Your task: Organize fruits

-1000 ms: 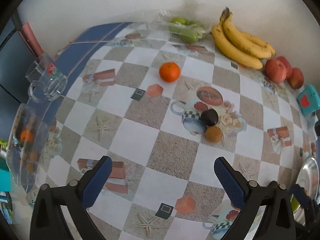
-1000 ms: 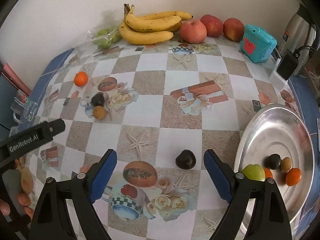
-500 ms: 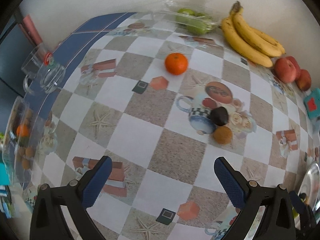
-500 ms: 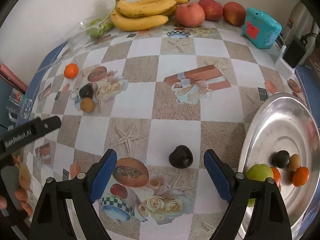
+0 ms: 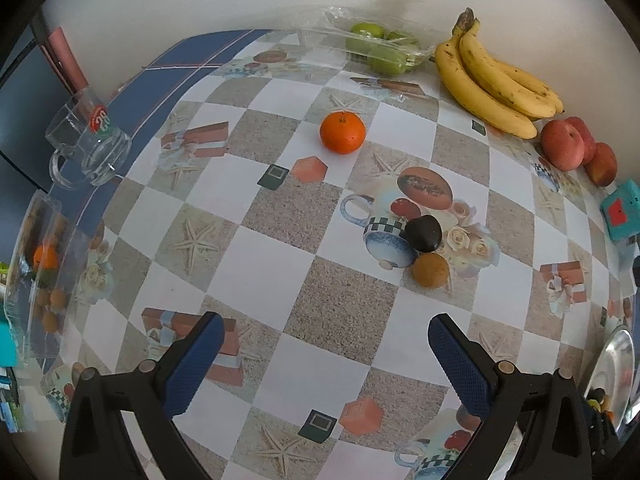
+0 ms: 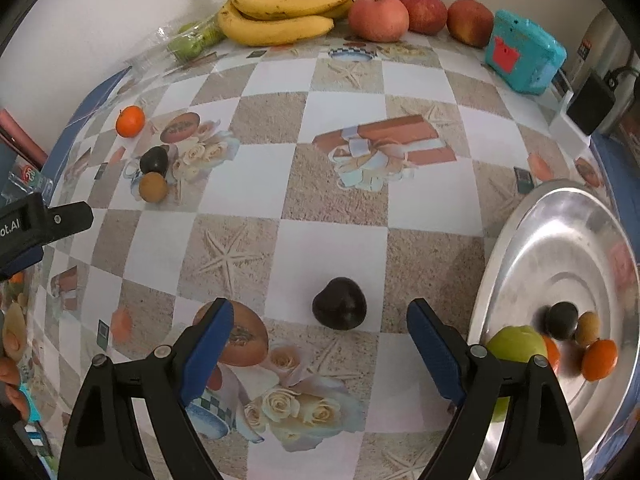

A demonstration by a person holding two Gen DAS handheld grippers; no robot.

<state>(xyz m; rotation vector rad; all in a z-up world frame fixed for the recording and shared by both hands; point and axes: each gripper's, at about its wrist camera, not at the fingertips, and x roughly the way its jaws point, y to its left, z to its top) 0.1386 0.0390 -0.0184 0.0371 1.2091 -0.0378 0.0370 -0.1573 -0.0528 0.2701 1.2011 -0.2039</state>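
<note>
Two hand-held grippers are hovering over a kitchen table point(image 6: 340, 240) covered in a checkered, printed oilcloth. The right gripper point(image 6: 320, 320) is pointing steeply down with its blue-padded fingers point(image 6: 210, 344) standing wide apart and gripping nothing; a dark plum point(image 6: 339, 309) is lying on the cloth just beyond the gap between them, touched by neither pad. To the right of it, a round steel tray point(image 6: 520, 240) is holding a green apple point(image 6: 516, 344), a second dark fruit point(image 6: 562, 320), a small brown fruit point(image 6: 588, 326) and a mandarin point(image 6: 599, 360), all gathered at its near side.

The left gripper point(image 5: 326, 344) is also hanging over bare cloth, its fingers point(image 5: 194, 364) spread wide and empty. Farther away from it, another dark plum point(image 5: 423, 233) is sitting against a brown round fruit point(image 5: 431, 271), and a lone mandarin point(image 5: 342, 132) is lying farther off towards the wall.

Along the far wall a bunch of bananas point(image 6: 288, 12) is resting beside three red apples point(image 6: 378, 16), with a clear plastic pack of green fruit point(image 5: 378, 46) to their left and a turquoise box point(image 6: 524, 56) to their right. A glass mug point(image 5: 90, 148) is standing at the table's left edge.
</note>
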